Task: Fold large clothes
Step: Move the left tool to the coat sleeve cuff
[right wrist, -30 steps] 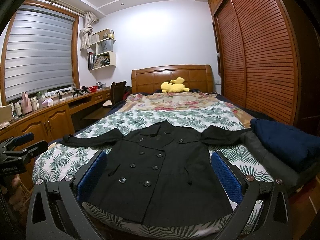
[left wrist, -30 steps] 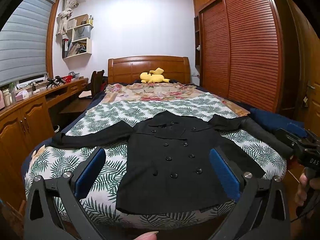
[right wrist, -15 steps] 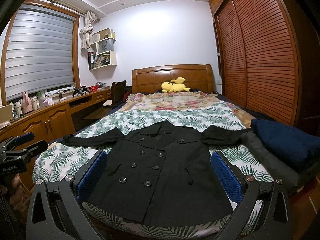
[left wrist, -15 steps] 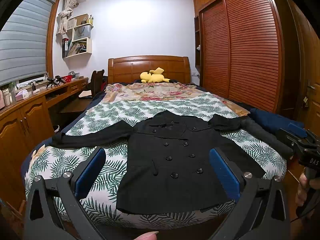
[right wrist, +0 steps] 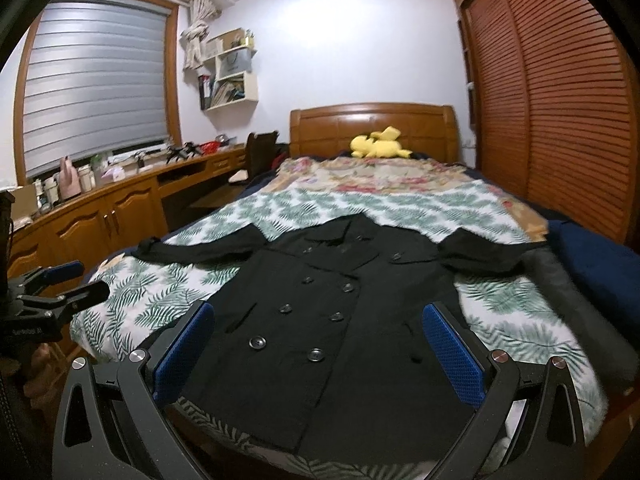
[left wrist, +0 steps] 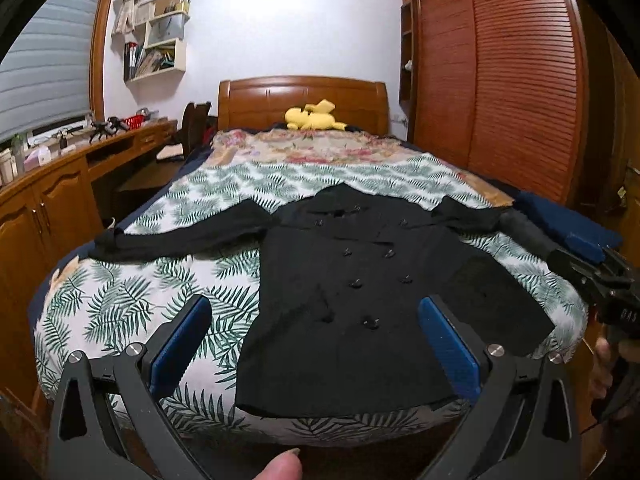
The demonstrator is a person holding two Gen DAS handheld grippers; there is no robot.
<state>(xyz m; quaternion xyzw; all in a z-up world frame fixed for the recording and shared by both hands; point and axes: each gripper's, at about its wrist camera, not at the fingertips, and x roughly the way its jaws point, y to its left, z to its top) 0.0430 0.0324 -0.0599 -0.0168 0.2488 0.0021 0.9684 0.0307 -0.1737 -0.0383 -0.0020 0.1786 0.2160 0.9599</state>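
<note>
A black double-breasted coat (left wrist: 352,292) lies flat, front up, on the leaf-print bedspread (left wrist: 132,304), sleeves spread to both sides, hem at the near bed edge. It also shows in the right wrist view (right wrist: 332,320). My left gripper (left wrist: 316,344) is open and empty, held in front of the coat's hem. My right gripper (right wrist: 320,352) is open and empty, over the coat's lower part. The right gripper also shows at the right edge of the left wrist view (left wrist: 600,280), and the left gripper at the left edge of the right wrist view (right wrist: 48,288).
A yellow plush toy (left wrist: 314,118) lies by the wooden headboard. Folded dark blue clothing (right wrist: 592,276) and a grey garment (right wrist: 572,312) lie on the bed's right side. A long wooden desk (right wrist: 112,208) runs along the left; a slatted wardrobe (left wrist: 512,80) stands right.
Both grippers have moved closer to the bed and tilted a little downward, so the coat looks larger. Both stay open. The coat has not moved.
</note>
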